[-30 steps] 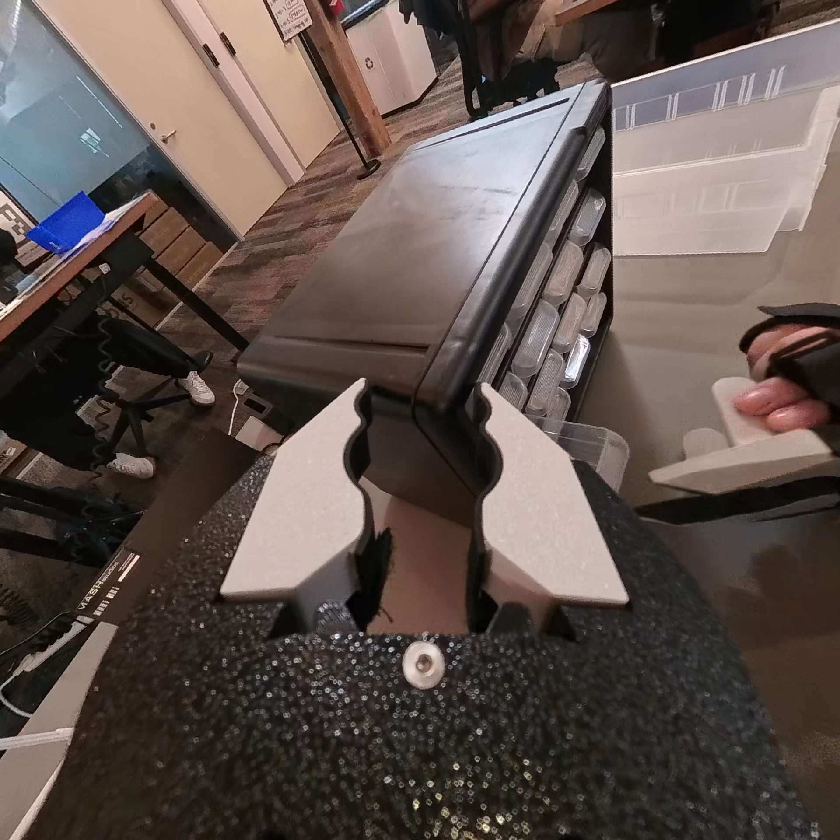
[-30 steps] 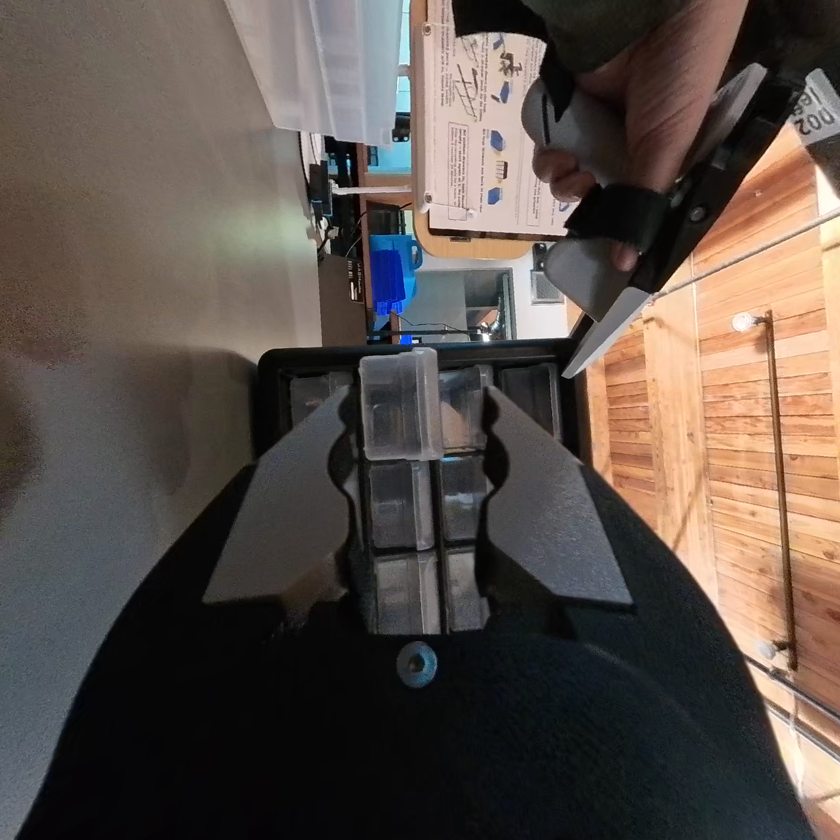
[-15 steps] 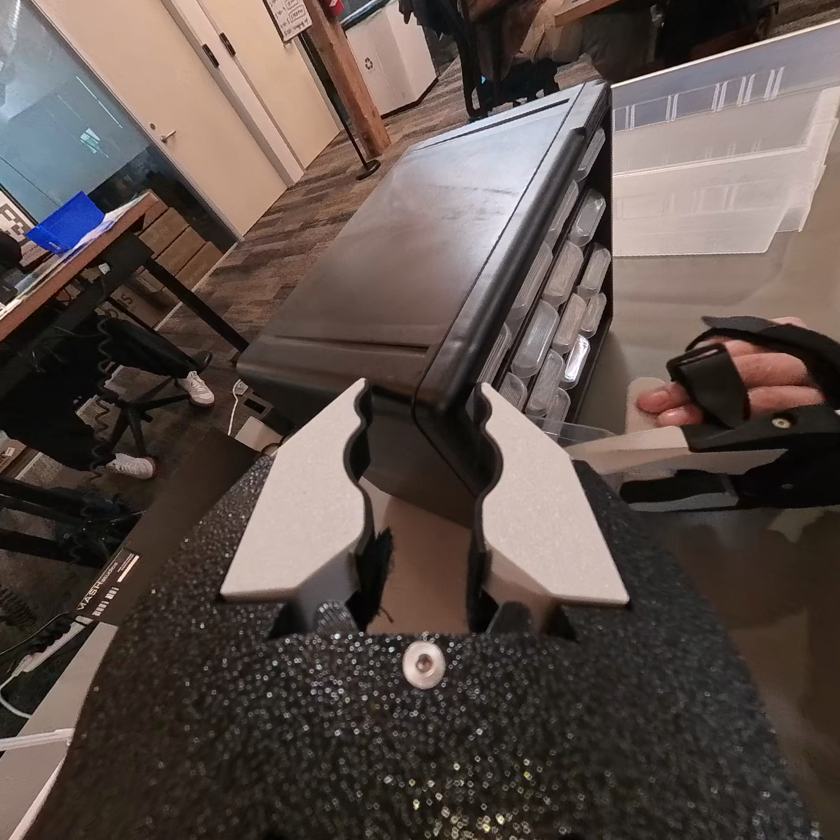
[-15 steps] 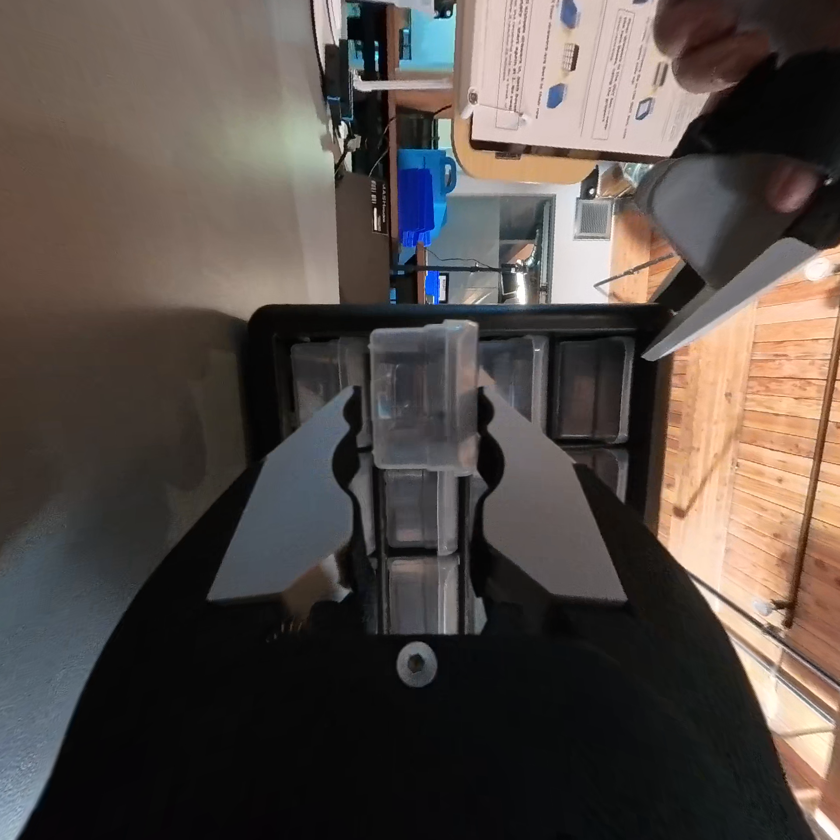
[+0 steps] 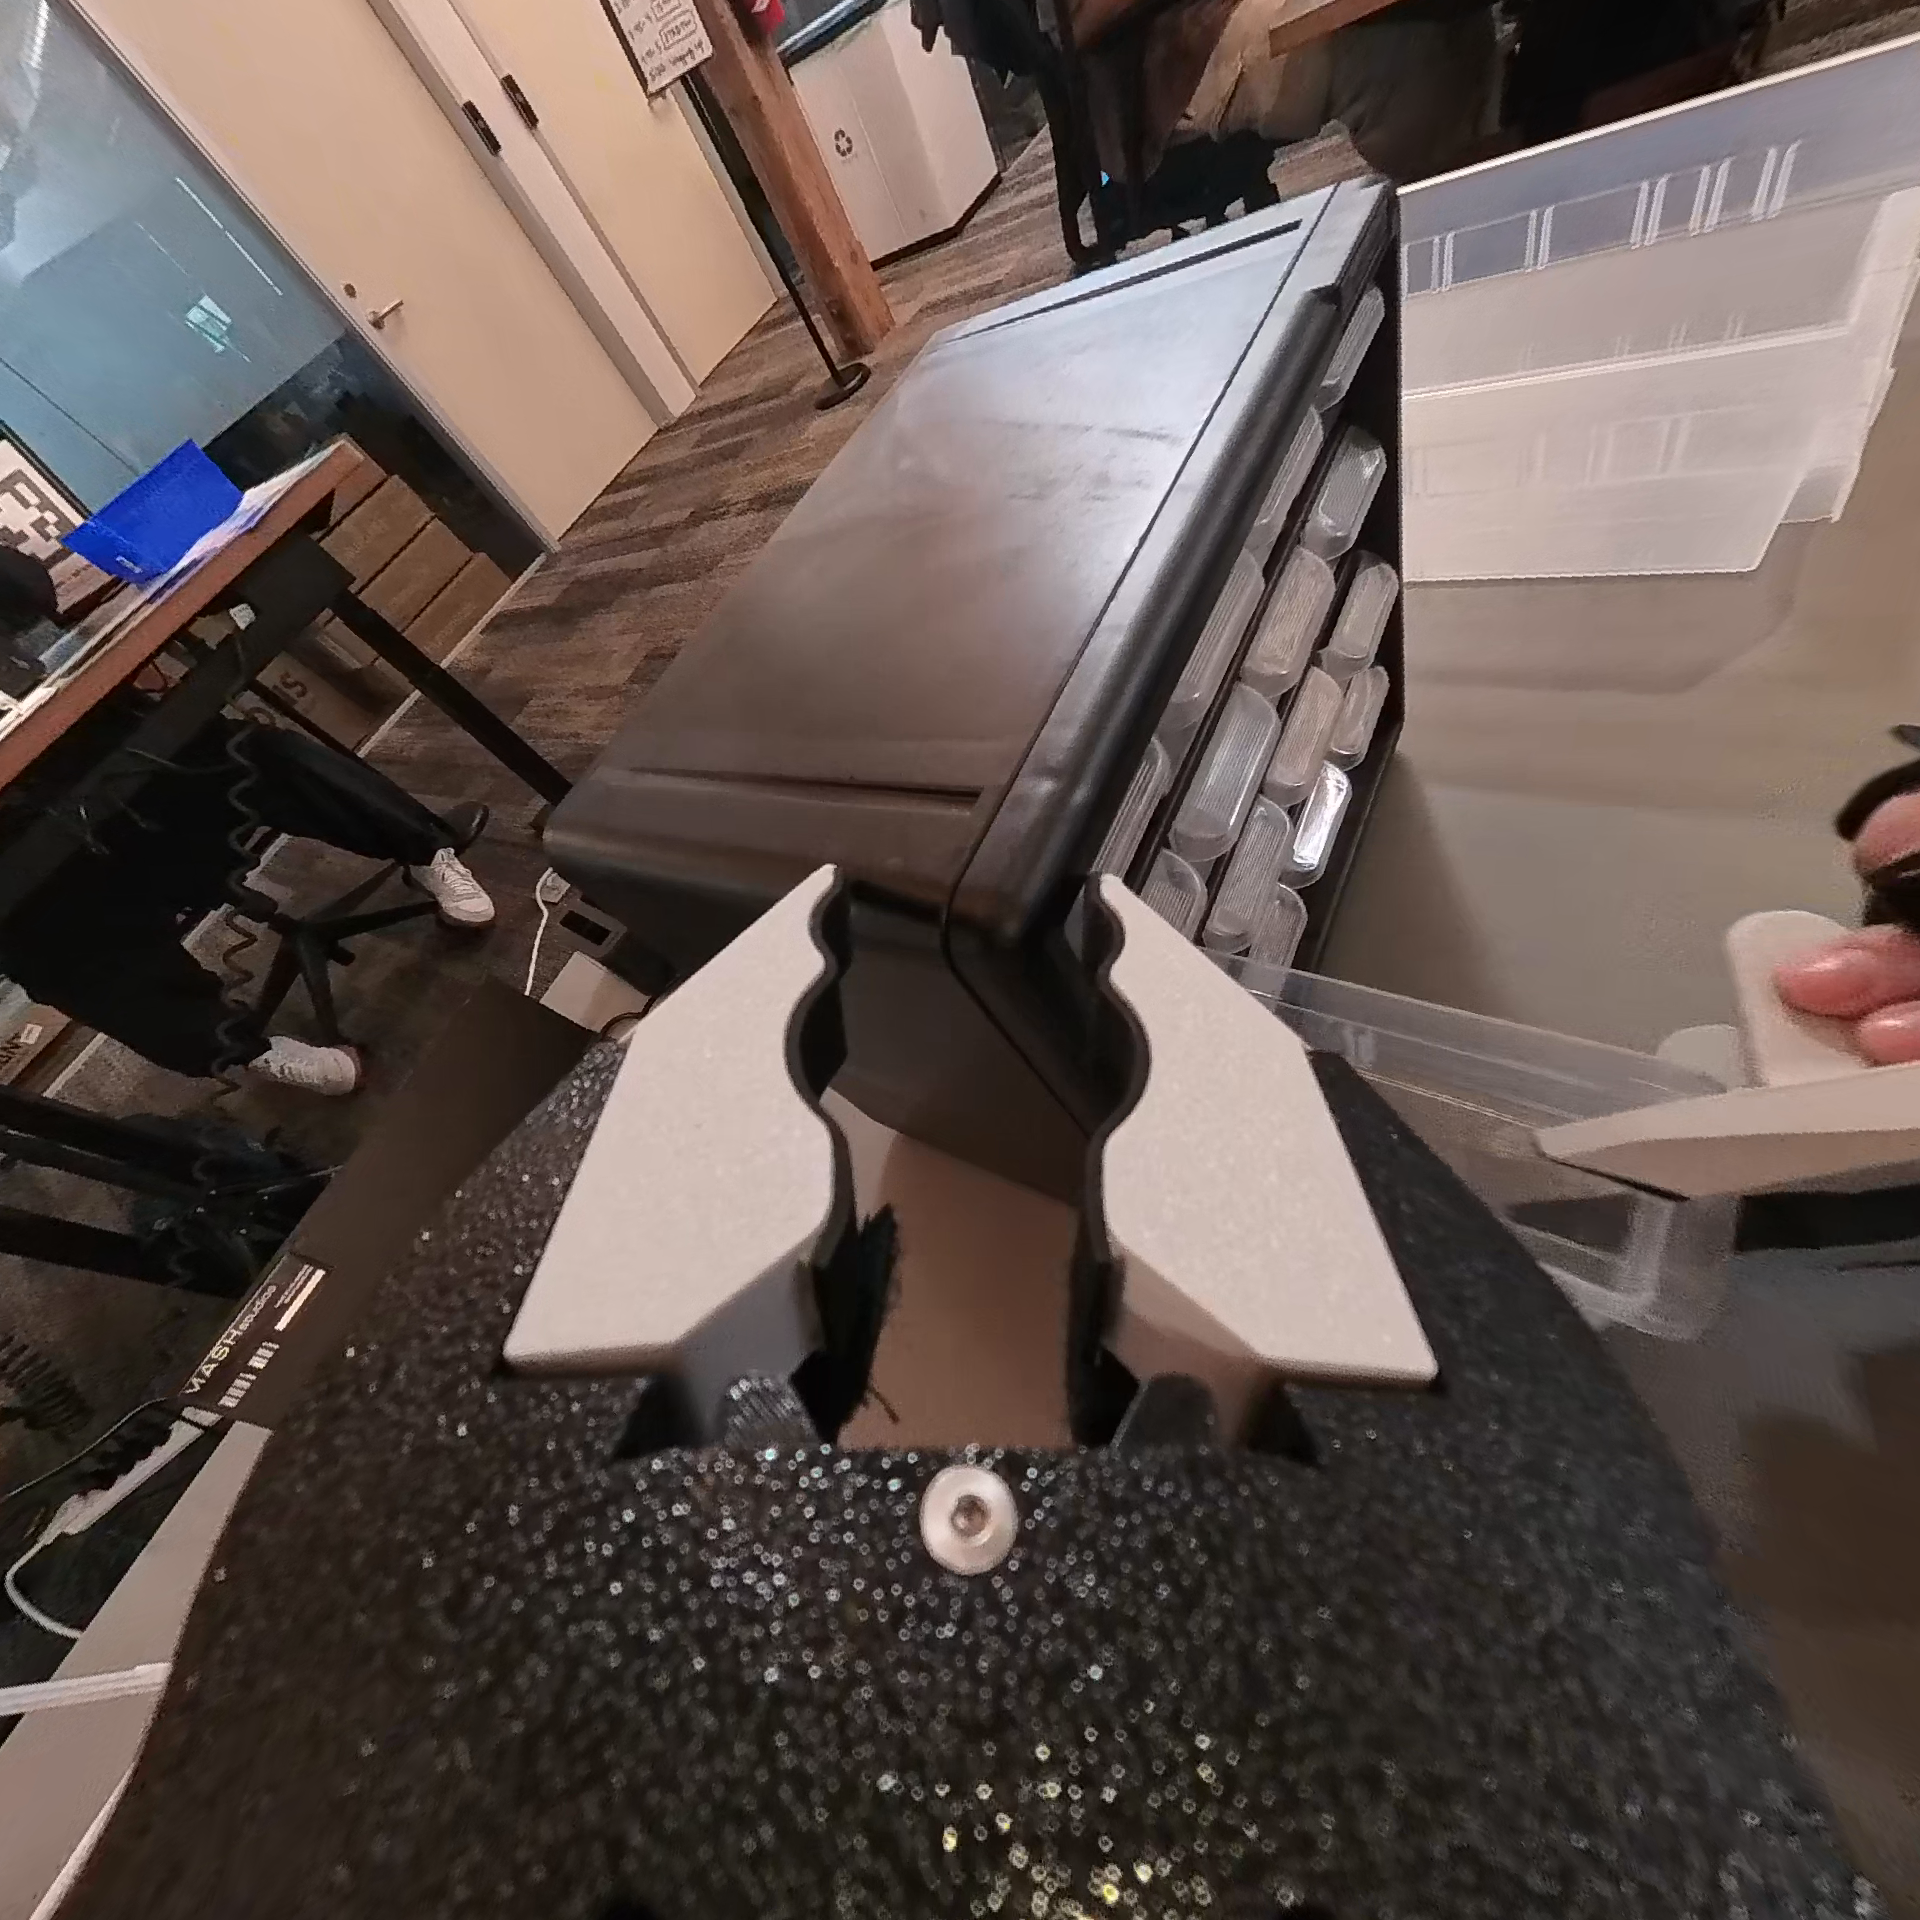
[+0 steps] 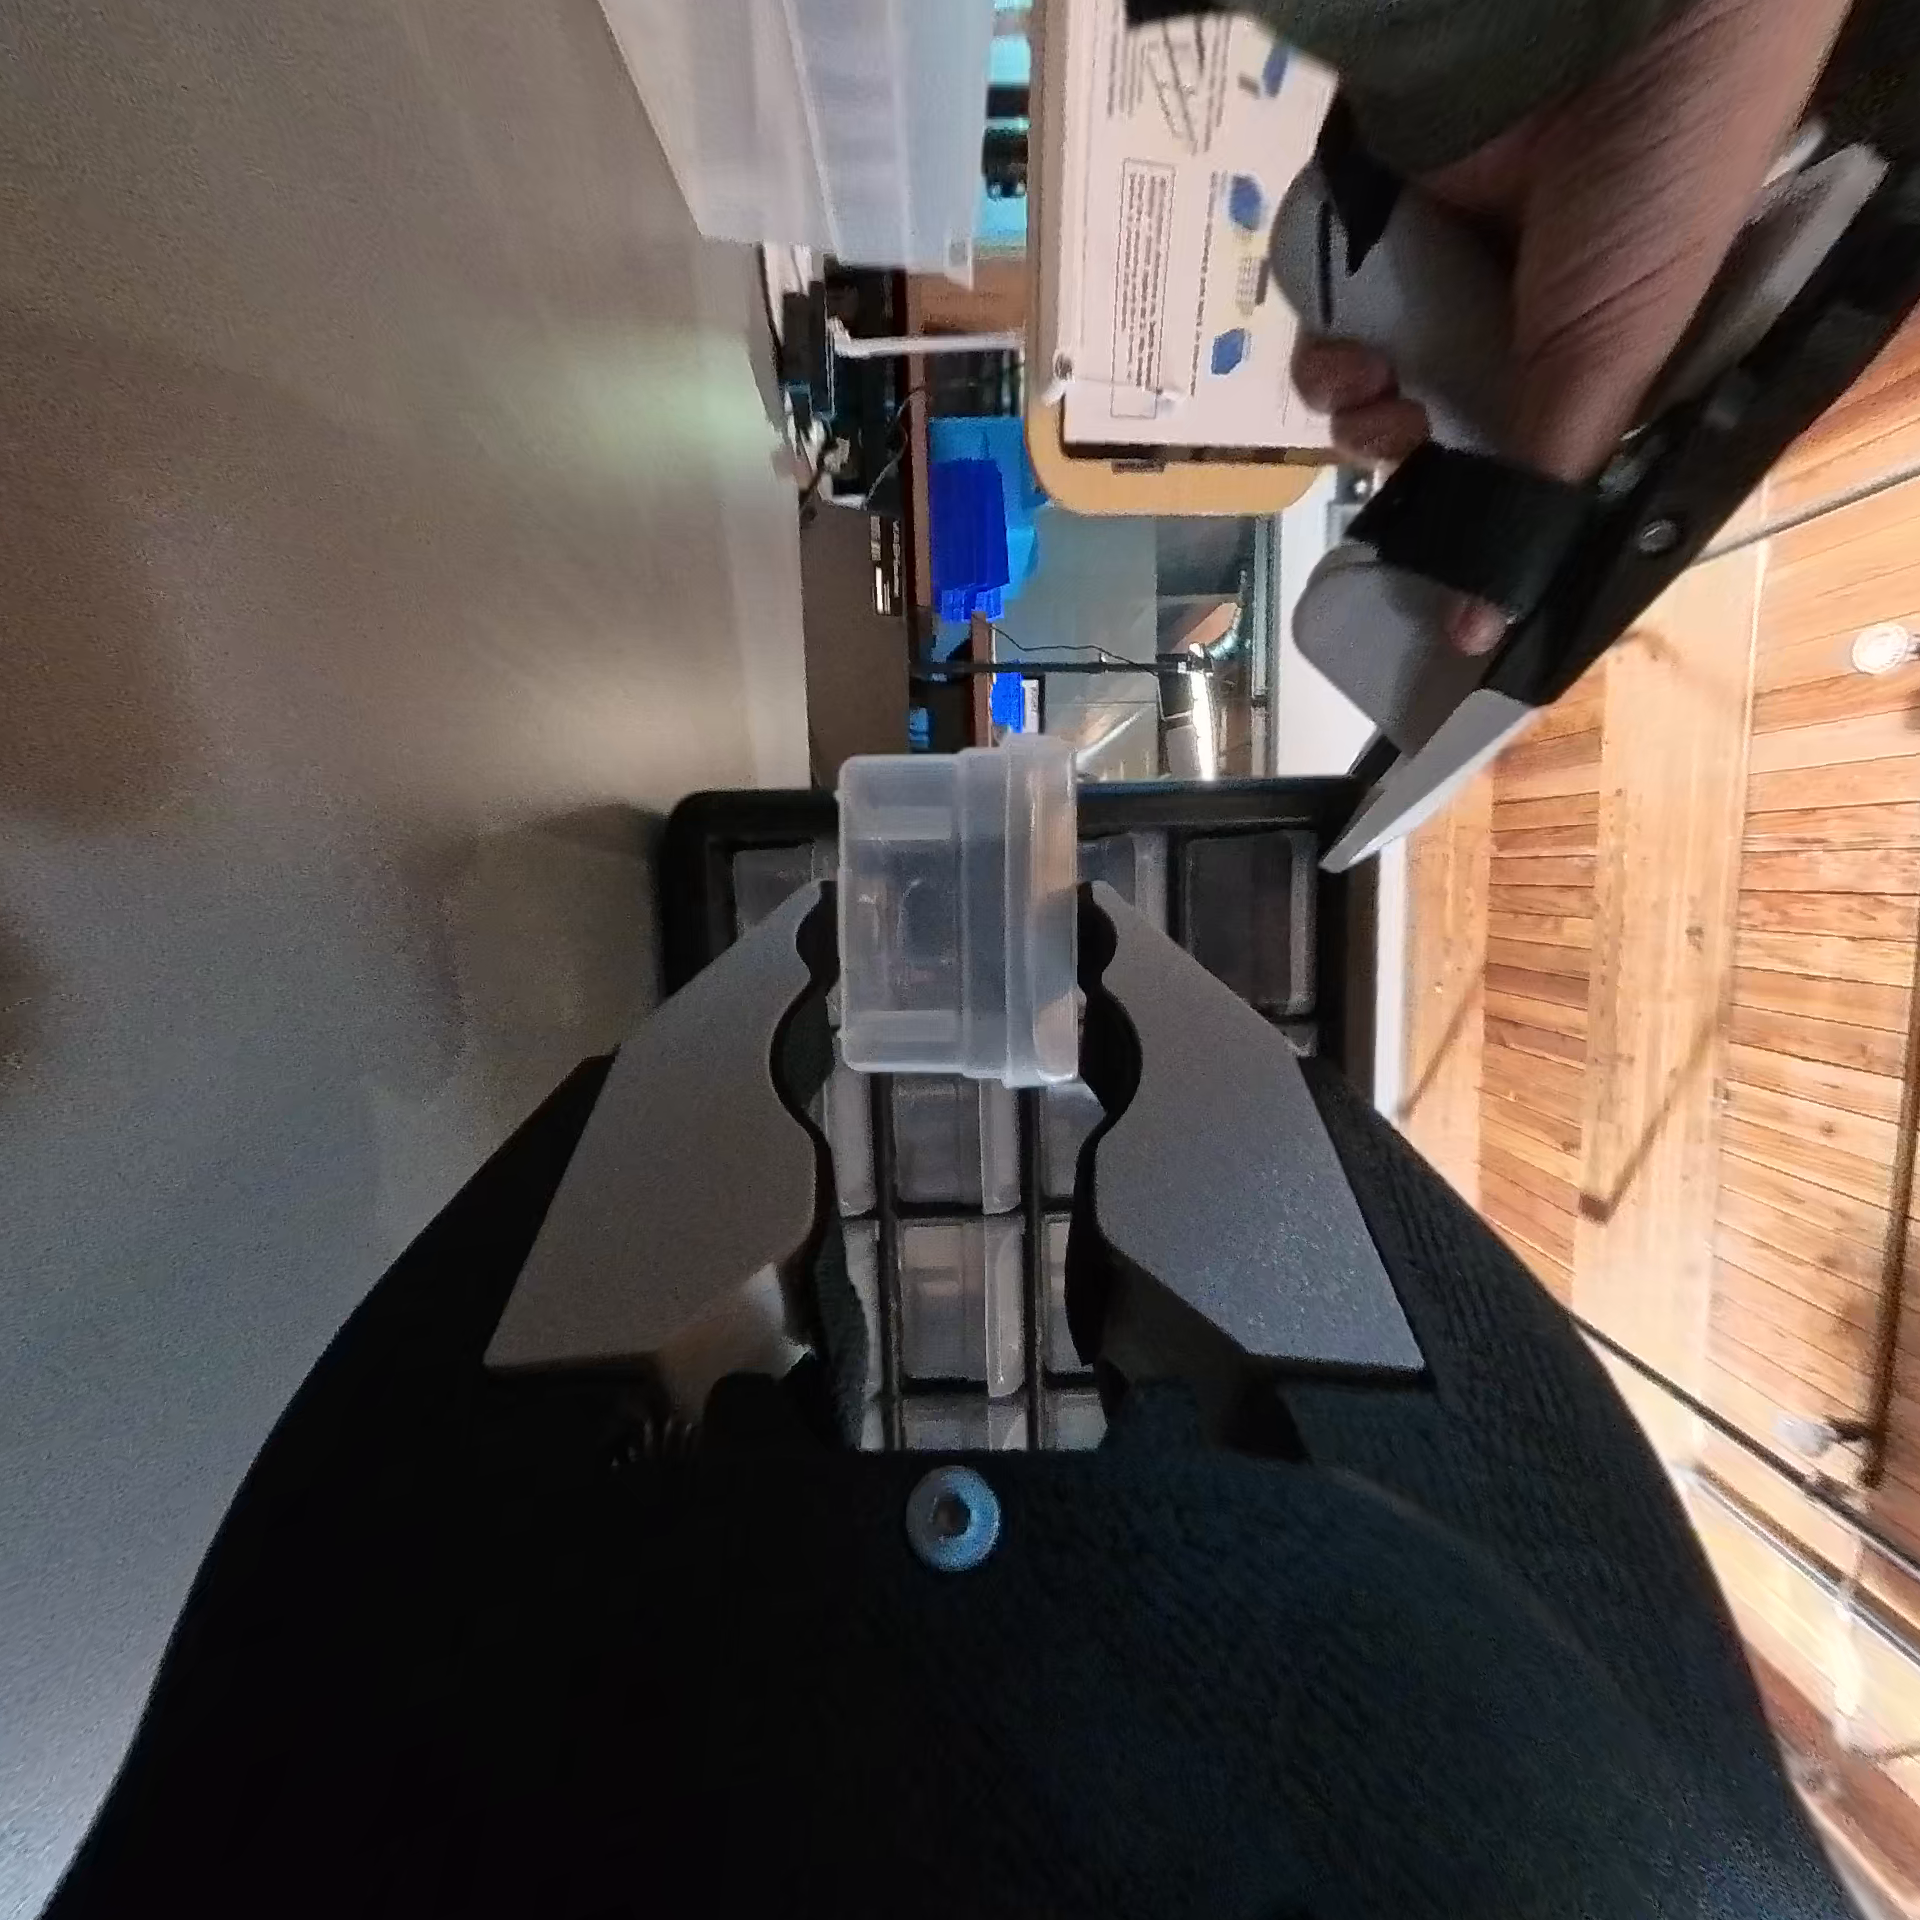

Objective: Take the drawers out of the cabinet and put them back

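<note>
The black cabinet [image 5: 935, 582] stands on the table, its front full of small clear drawers [image 5: 1288, 717]. My left gripper [image 5: 966, 925] is shut on the cabinet's near top corner. It also shows at the upper right of the right wrist view [image 6: 1351, 852]. My right gripper [image 6: 956, 925] is shut on one clear drawer [image 6: 914, 935], held out in front of the cabinet face [image 6: 1236, 914]. In the left wrist view this drawer [image 5: 1455, 1049] reaches from the cabinet's lower front to the right gripper [image 5: 1621, 1153]. Whether its back end is still in the slot is hidden.
A large clear plastic bin [image 5: 1662, 364] stands on the beige table [image 5: 1558, 748] behind the cabinet. Left of the table edge are a desk with a blue folder [image 5: 156, 509], a chair and a person's white shoes [image 5: 457, 873]. A sign board [image 6: 1174, 260] stands beyond the cabinet.
My right gripper moved in to the cabinet, closed on the protruding drawer and drew back with it, so the drawer stands much farther out. My left gripper has not moved.
</note>
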{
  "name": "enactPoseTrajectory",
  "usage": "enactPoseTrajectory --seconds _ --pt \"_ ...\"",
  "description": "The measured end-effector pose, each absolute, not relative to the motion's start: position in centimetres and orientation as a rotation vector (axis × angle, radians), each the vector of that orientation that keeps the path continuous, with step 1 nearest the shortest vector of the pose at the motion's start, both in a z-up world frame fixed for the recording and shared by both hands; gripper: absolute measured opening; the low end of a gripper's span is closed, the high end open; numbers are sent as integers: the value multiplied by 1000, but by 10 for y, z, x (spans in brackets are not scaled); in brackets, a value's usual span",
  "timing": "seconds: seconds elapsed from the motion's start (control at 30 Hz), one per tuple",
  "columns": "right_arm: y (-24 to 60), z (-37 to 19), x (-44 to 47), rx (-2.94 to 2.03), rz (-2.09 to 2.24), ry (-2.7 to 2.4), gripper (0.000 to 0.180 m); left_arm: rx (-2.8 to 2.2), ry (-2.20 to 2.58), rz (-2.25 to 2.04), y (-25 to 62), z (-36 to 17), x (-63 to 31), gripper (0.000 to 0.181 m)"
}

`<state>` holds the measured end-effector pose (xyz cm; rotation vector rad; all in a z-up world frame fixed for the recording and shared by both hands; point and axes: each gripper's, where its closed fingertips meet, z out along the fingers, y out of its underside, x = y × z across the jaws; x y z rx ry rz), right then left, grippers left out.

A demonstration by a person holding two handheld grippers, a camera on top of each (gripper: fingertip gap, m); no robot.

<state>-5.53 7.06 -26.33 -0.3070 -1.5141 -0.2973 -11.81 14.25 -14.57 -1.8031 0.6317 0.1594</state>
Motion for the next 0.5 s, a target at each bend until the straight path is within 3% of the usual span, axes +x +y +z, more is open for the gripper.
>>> enactPoseTrajectory --seconds 0.27,0.5 --pt "32 -254 -33 -356 -47 -1564 44 -1804 632 167 142 -146 -118 42" --pt "32 -290 9 -274 -13 -1798 45 -1799 634 171 142 -146 -119 42"
